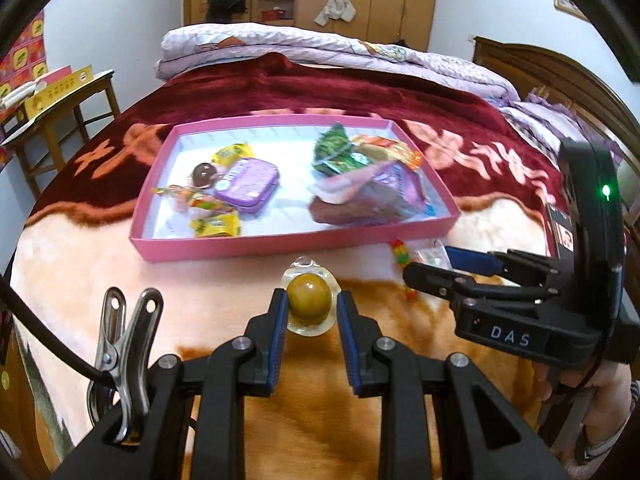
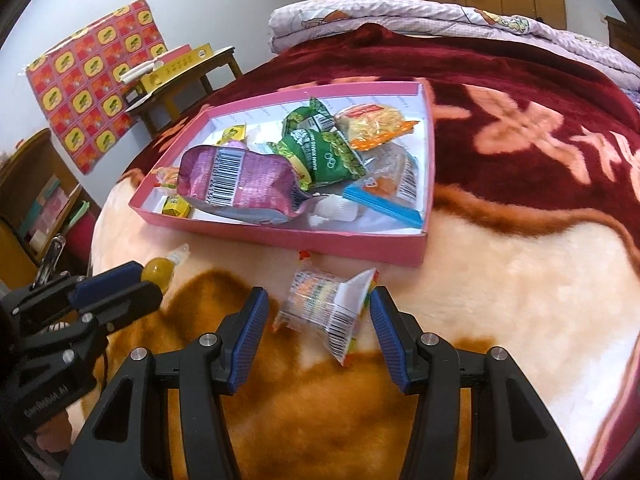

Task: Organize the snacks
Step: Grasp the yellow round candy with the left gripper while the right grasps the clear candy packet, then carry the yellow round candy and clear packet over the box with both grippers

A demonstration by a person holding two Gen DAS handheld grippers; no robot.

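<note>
A plush blanket (image 1: 248,92) in dark red, cream and brown covers the bed under both claws, with a folded quilt (image 1: 320,46) at its far end.

Ahead of both claws lies a shallow pink tray (image 2: 280,236) holding snacks. The biggest is a purple pouch (image 2: 240,184), closest to the right claw, with green packets (image 2: 324,156) behind it and an orange packet (image 2: 372,124) beyond those. On the tray's other half, ahead and left of the left claw, sit a purple tin (image 1: 248,184), a brown ball sweet (image 1: 203,174) and small yellow sweets (image 1: 216,226).

The right claw (image 2: 316,312) hangs over the blanket just short of the tray. Its jaws are partly open around a clear wrapped snack (image 2: 324,312) with a barcode, which lies between them; the right pad is at the wrapper's edge, the left pad stands clear of it, so it is not pinched.

The left claw (image 1: 311,306), to the left of the right one, is nearly closed on a round yellow-brown jelly (image 1: 310,298) in clear wrapping, both blue pads pressing its sides.
</note>
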